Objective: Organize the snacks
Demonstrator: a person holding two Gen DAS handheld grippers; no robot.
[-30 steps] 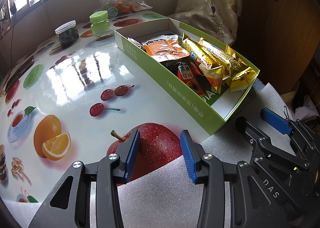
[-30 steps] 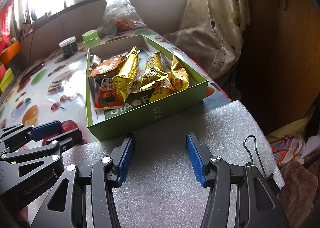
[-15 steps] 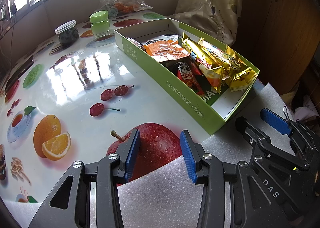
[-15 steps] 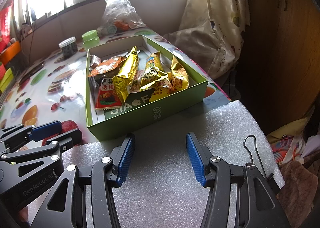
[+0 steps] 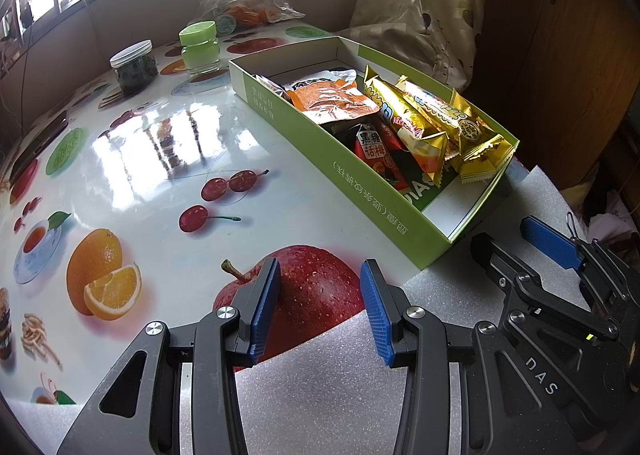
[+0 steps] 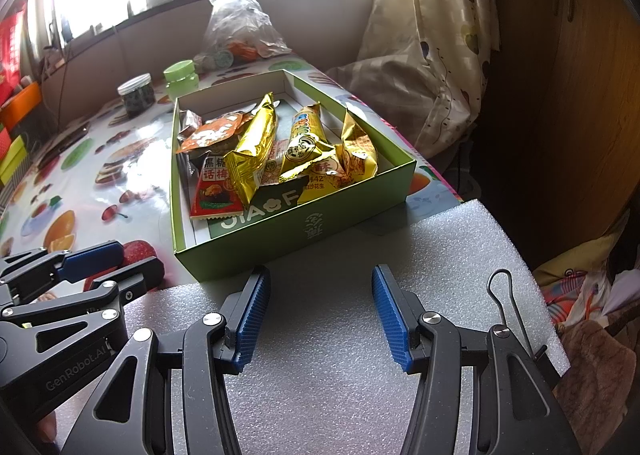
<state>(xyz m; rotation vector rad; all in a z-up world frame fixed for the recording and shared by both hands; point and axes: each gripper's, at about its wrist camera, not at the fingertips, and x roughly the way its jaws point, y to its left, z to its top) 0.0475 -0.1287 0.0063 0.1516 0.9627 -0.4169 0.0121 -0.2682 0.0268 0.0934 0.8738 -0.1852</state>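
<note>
Snack packets lie jumbled in the green box (image 6: 352, 215) on the desk (image 5: 168, 159). Left hand-held gripper (image 5: 320, 311) and right hand-held gripper (image 6: 318, 313): jaws apart, empty, over foam sheet (image 6: 344, 335) w/ box just ahead. Best approach: take the top gold packet (image 6: 254, 151) by its crimped end. Lower packets partly covered; small print unreadable.

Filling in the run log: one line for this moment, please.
left gripper: open, empty | right gripper: open, empty | snacks: in green box

Snack pkts (image 6: 256, 151), gold/orange/red, piled in open green box (image 6: 320, 223) on table.
</note>
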